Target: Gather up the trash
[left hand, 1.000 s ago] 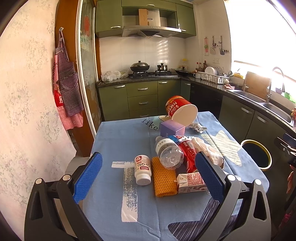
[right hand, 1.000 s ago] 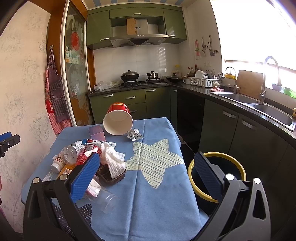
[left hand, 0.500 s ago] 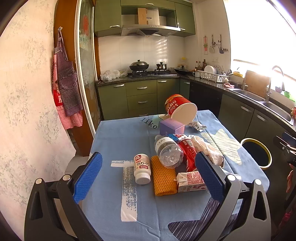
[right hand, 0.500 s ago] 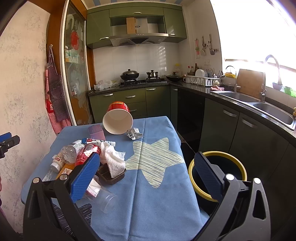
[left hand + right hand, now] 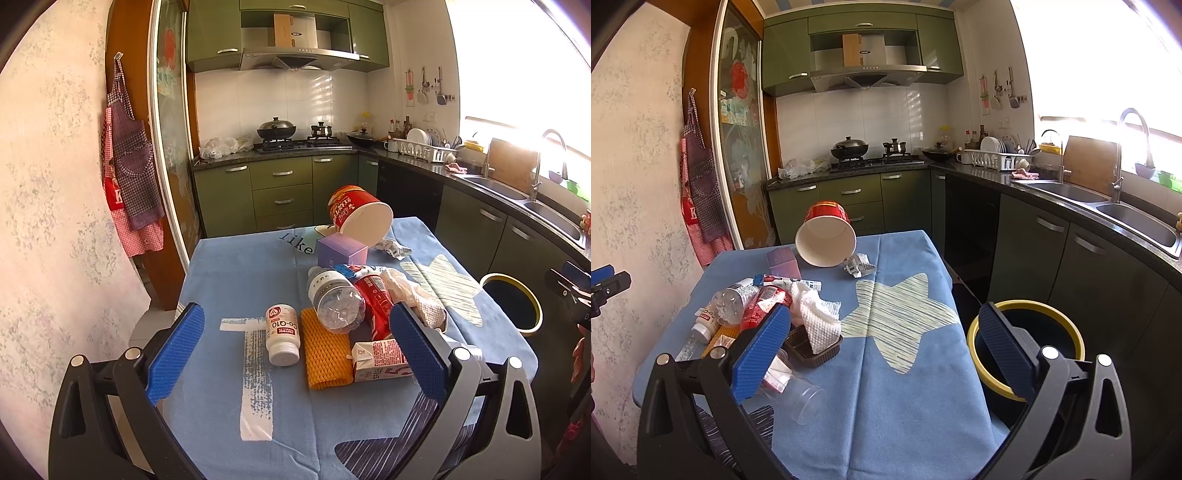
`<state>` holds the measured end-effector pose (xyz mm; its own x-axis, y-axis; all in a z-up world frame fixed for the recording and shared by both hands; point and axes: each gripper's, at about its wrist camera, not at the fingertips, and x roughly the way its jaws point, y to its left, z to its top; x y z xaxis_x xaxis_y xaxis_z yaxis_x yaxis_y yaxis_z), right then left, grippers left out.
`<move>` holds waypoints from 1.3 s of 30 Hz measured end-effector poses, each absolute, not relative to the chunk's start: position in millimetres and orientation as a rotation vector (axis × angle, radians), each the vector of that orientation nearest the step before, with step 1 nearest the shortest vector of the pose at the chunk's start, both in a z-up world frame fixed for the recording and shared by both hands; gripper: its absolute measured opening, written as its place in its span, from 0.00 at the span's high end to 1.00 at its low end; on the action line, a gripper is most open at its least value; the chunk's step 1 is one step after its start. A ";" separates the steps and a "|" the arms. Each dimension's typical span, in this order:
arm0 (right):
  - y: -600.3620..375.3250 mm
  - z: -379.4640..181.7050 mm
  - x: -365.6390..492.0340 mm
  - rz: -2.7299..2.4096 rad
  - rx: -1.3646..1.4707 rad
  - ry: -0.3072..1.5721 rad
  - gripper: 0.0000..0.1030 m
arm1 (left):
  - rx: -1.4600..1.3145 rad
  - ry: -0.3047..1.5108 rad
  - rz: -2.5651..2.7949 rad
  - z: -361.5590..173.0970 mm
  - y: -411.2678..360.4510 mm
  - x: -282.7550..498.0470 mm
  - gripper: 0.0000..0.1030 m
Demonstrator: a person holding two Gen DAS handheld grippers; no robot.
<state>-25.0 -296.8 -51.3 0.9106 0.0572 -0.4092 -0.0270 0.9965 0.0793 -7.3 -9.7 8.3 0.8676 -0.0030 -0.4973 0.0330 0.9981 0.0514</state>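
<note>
Stock on my bench [image 5: 236,280]: pill bottle [image 5: 282,334], light, rigid, slick; I would grip mid-barrel. Crushed water bottle [image 5: 334,299] beside it. Left claw [image 5: 295,349] and right claw [image 5: 882,349] spread, empty. Bin [image 5: 1027,347] alongside.

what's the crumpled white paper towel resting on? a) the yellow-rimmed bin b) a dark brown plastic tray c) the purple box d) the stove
b: in the right wrist view the white paper towel drapes over the near edge of the dark brown tray, well apart from the purple box.
</note>
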 end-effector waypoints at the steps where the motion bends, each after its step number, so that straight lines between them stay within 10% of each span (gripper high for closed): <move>1: -296.7 -51.5 -25.0 0.044 0.073 0.424 0.06 | 0.059 0.520 -0.019 8.5 -9.8 -7.4 0.04; 39: -292.9 -57.9 4.7 0.042 0.043 0.428 0.06 | 0.063 0.576 -0.009 -5.8 2.2 40.8 0.04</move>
